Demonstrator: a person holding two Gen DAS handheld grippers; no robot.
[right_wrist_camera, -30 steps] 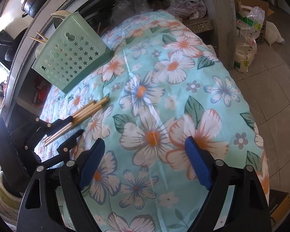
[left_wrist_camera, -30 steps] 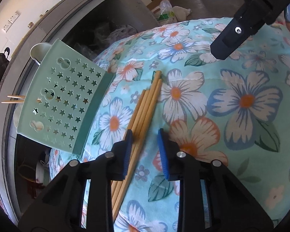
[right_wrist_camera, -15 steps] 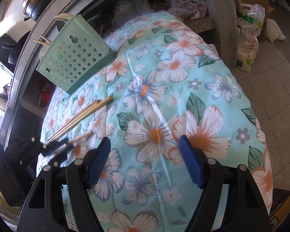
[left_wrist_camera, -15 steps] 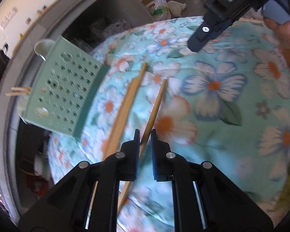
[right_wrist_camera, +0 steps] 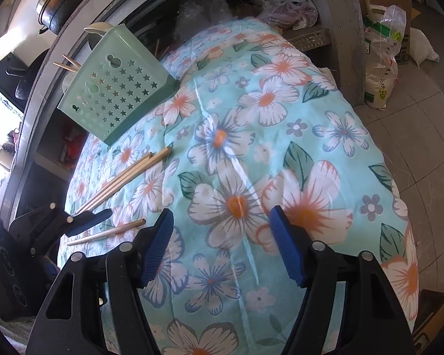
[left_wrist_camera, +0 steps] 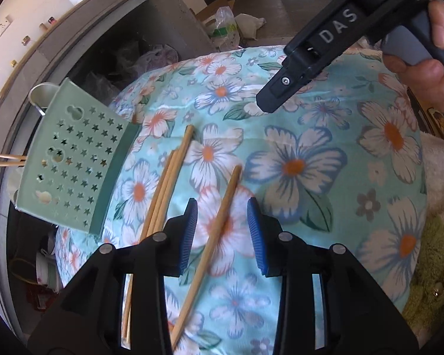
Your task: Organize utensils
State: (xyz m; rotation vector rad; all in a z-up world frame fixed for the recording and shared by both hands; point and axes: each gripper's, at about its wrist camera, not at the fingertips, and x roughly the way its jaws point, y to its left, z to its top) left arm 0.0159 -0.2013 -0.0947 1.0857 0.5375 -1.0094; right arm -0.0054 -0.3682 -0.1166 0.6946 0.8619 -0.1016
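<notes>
A single wooden chopstick (left_wrist_camera: 219, 230) lies on the floral cloth (left_wrist_camera: 310, 177) between the blue pads of my left gripper (left_wrist_camera: 222, 233). Its jaws are opening and the pads stand clear of the stick. A bundle of several chopsticks (left_wrist_camera: 168, 189) lies just left of it. The green star-holed utensil holder (left_wrist_camera: 74, 159) leans at the cloth's far left edge. My right gripper (right_wrist_camera: 222, 245) hovers over bare cloth, its jaws closing with nothing between them. From there I see the single chopstick (right_wrist_camera: 109, 232), the bundle (right_wrist_camera: 127, 177) and the holder (right_wrist_camera: 115, 88).
Two chopstick tips (left_wrist_camera: 6, 159) poke out of the holder, with a cup (left_wrist_camera: 41, 94) behind it. A hand (left_wrist_camera: 429, 44) holds the right gripper's handle. A pot (right_wrist_camera: 62, 3) sits on the concrete ledge. Plastic bags (right_wrist_camera: 281, 9) and a sack (right_wrist_camera: 381, 68) lie beyond.
The left gripper closed on one chopstick, pulled it right and away from the bundle, then opened; the stick now lies apart on the cloth. The right gripper's jaws have narrowed somewhat.
</notes>
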